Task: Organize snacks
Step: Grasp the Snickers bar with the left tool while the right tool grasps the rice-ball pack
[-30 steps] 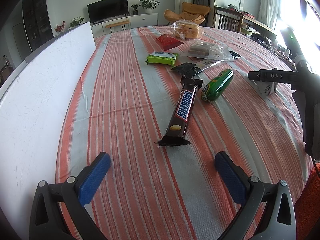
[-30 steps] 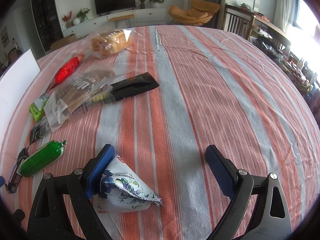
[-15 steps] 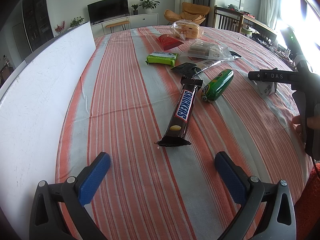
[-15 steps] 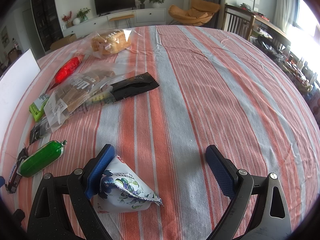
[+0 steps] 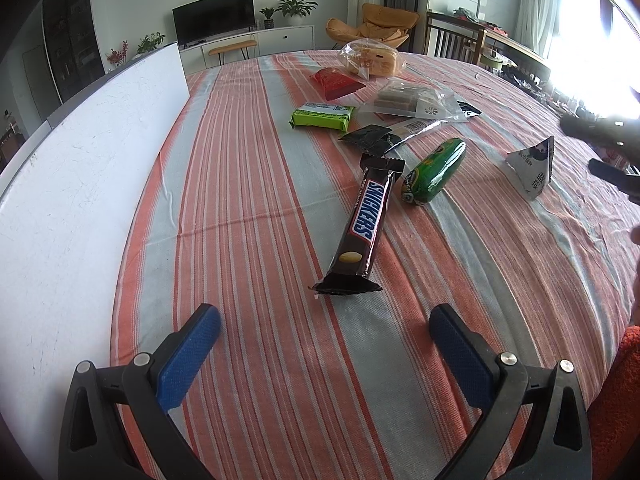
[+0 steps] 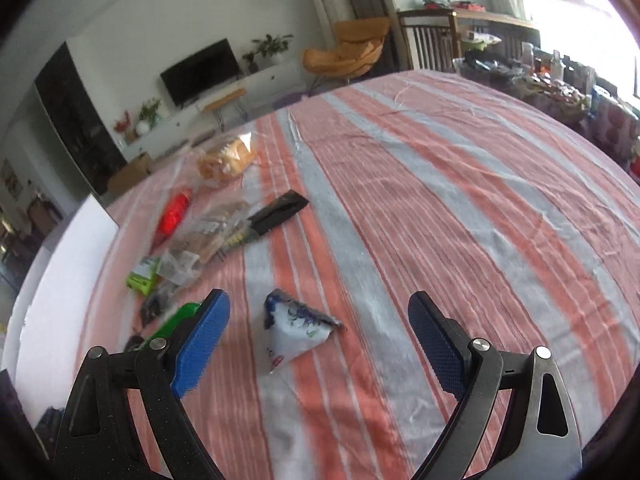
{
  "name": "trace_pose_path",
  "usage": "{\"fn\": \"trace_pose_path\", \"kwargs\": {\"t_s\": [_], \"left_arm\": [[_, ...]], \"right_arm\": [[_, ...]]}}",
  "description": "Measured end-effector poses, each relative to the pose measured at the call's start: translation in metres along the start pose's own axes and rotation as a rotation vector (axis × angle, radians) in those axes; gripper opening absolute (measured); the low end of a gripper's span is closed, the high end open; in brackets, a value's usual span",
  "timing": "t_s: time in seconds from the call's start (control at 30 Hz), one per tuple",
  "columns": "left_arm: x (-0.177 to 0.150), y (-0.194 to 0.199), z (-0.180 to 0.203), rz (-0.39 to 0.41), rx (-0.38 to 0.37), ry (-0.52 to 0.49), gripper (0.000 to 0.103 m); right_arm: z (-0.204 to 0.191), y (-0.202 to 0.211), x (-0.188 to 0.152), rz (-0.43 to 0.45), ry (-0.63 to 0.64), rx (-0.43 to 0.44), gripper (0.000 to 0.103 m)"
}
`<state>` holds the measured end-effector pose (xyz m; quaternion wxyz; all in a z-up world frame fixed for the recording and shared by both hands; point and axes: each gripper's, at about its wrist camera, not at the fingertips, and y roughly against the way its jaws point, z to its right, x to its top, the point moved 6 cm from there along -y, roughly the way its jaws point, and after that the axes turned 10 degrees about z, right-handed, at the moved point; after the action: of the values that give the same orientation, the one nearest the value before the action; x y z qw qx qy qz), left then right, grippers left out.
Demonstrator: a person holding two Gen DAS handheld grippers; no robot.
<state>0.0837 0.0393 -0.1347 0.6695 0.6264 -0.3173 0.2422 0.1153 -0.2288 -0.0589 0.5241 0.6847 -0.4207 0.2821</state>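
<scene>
Snacks lie on a striped tablecloth. In the left wrist view a Snickers bar (image 5: 362,220) lies just ahead of my open, empty left gripper (image 5: 325,348). Beside it is a green sausage-shaped pack (image 5: 434,171). A white triangular pouch (image 5: 534,168) sits at right near my right gripper (image 5: 608,152), which is blurred there. In the right wrist view the pouch (image 6: 298,326) lies between the fingers of my open right gripper (image 6: 320,334), apart from both pads. The green pack (image 6: 174,320) is partly hidden behind the left finger (image 6: 202,336).
A white board (image 5: 80,184) stands along the table's left side. Farther back lie a green packet (image 5: 323,116), a red packet (image 5: 336,81), a clear biscuit bag (image 5: 412,101), bagged bread (image 5: 370,58), and black wrappers (image 5: 368,136). Chairs (image 6: 428,42) and a cluttered sideboard stand beyond.
My right gripper has pulled back and lifted away from the white pouch, which now lies free between its fingers, no longer against the left pad. My left gripper has not moved.
</scene>
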Motion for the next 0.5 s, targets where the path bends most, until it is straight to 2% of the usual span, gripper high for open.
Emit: {"fn": "trace_pose_path", "kwargs": {"t_s": [0.13,0.23,0.4,0.5], "left_arm": [[0.003,-0.004,0.002,-0.052,-0.018,-0.017,0.103],[0.012,-0.004,0.007,-0.134,-0.078,-0.030,0.103],[0.072,0.025,0.008,-0.007,-0.131,-0.063,0.103],[0.096,0.021,0.004,0.001,-0.142,-0.061,0.103]], "right_arm": [[-0.007,0.023,-0.007,0.059,-0.046,0.106,0.093],[-0.002,0.036,0.000,0.129,-0.086,0.127,0.093],[0.030,0.032,-0.003,0.113,-0.291,0.149,0.093],[0.056,0.030,-0.008,0.107,-0.440,0.145,0.093]]}}
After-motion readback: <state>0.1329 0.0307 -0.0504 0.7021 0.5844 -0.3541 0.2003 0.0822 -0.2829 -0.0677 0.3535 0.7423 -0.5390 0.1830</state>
